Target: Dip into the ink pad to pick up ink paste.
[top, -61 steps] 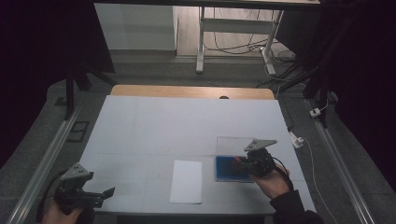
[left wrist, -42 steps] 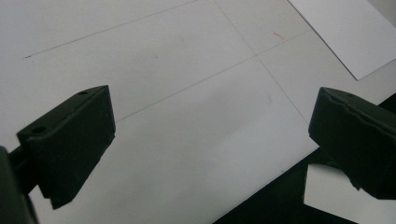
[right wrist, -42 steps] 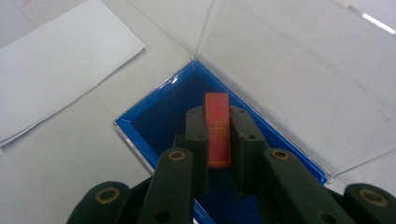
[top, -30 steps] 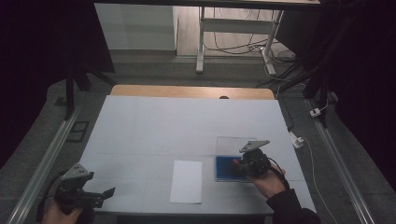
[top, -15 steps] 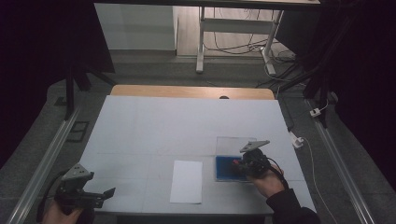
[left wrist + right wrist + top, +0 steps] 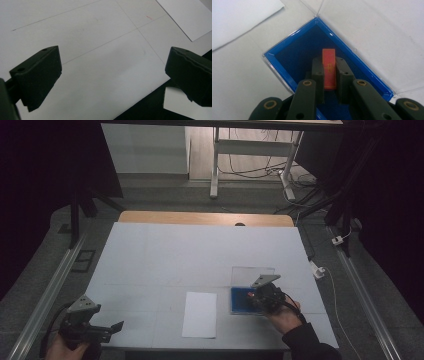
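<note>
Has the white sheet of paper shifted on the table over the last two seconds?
No. The white sheet lies in the same spot left of the blue tray.

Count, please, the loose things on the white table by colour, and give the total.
Red: 1, the small card gripped between the right tongs.
Blue: 1, the box with its clear lid open.
White: 1, the paper sheet.
Total: 3.

Red card [image 6: 329,68] with thin gold line pattern; blue tray [image 6: 287,75] with dark blue lining; black jaws; white paper sheet [image 6: 200,314]; pale grey table [image 6: 200,250].
</note>
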A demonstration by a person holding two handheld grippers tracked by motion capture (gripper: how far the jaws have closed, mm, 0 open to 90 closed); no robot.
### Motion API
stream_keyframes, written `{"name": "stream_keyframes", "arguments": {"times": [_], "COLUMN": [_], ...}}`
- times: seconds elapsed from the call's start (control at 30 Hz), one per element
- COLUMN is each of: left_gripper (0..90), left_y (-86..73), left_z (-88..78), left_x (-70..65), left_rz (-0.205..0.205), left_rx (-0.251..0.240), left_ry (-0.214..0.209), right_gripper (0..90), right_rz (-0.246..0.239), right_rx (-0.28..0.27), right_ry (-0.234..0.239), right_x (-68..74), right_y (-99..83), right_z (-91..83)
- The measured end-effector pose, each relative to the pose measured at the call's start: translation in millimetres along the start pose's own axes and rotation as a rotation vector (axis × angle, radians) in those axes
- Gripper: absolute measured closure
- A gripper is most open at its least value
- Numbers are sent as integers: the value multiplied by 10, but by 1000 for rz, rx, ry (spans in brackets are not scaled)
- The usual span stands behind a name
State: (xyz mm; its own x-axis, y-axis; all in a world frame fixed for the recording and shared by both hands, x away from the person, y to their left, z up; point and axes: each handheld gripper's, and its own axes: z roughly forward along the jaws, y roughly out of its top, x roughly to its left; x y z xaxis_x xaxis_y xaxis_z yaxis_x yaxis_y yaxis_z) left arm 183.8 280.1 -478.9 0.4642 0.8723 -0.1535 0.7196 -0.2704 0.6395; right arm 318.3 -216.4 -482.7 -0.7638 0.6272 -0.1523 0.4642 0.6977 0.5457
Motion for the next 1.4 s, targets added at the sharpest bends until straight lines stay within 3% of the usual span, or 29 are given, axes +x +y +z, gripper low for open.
{"name": "stream_keyframes", "arguments": {"times": [0.07, 0.23, 0.27, 0.37, 0.83, 1.0, 1.4], "left_gripper": [11, 11, 11, 11, 11, 11, 11], "left_y": [0, 2, 1, 1, 4, 4, 4], "left_z": [1, 5, 4, 3, 5, 7, 7], "left_x": [0, 2, 2, 1, 6, 6, 5], "left_rz": [-1, 0, 0, 1, -2, -3, -3], "left_rx": [-1, 0, 0, 0, 0, 0, 1], "left_ry": [-1, -1, -2, -3, -2, -1, 0], "right_gripper": [801, 801, 801, 801, 795, 794, 794], "right_rz": [7, 89, 125, 151, 76, 95, 138], "right_rx": [-2, -36, -45, -55, -45, -68, -106], "right_ry": [7, 83, 110, 134, 85, 103, 91], "right_x": [-7, -138, -184, -227, -156, -161, -226], "right_y": [-2, -55, -78, -98, -54, -49, -74], "right_z": [2, 12, 15, 18, -16, -59, -189]}}
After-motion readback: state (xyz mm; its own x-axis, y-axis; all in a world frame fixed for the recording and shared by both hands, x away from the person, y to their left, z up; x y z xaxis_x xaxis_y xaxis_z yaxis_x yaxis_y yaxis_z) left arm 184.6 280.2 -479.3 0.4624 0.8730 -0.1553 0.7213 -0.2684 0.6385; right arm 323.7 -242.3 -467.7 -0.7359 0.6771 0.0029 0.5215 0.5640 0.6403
